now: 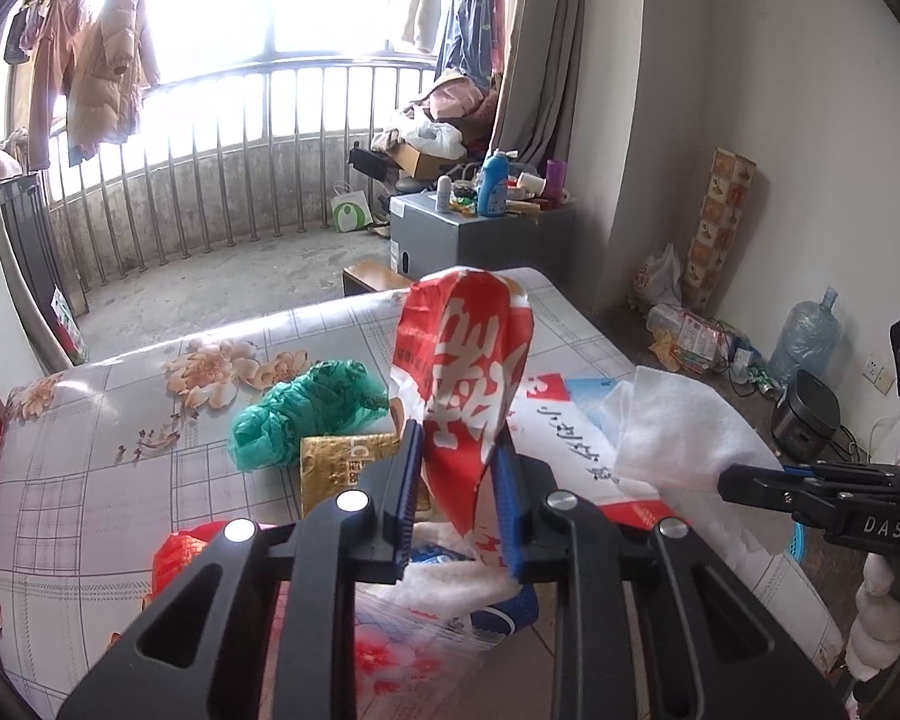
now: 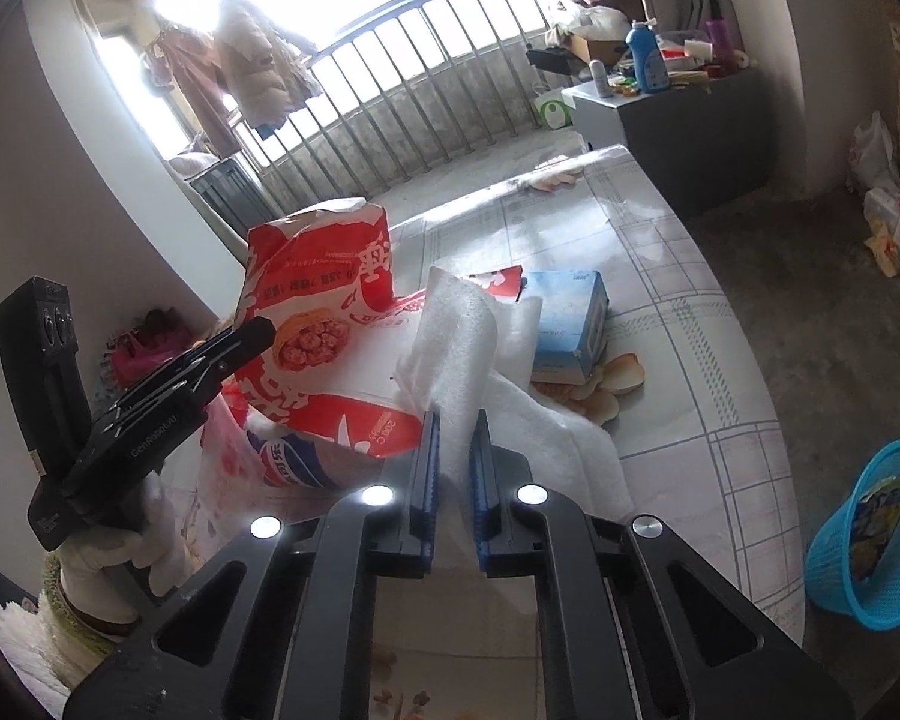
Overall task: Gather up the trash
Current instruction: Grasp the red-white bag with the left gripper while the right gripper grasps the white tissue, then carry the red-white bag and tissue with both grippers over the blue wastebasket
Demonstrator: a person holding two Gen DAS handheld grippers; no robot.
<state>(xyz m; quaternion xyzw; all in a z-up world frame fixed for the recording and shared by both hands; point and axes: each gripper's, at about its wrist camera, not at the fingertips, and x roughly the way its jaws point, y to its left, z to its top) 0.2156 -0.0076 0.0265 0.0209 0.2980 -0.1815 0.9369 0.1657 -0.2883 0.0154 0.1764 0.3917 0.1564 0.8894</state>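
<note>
1. As it rose between the blue pads, the red-and-white paper bag (image 1: 459, 372) stood upright above the table (image 1: 90, 420), pinched by the left gripper (image 1: 459, 492).
2. The white tissue (image 2: 468, 348) lay between the right gripper (image 2: 455, 468) jaws, clamped.
3. A green plastic bag (image 1: 297, 414), gold packet (image 1: 342, 468) and blue tissue box (image 2: 570, 324) rested on the table; a blue basket (image 2: 870, 546) stood on the floor beside it.

Gold packet (image 1: 345, 468) half behind left gripper (image 1: 457, 480), blue basket (image 2: 870, 534) contents unclear, cola label (image 2: 294, 468) partly covered
</note>
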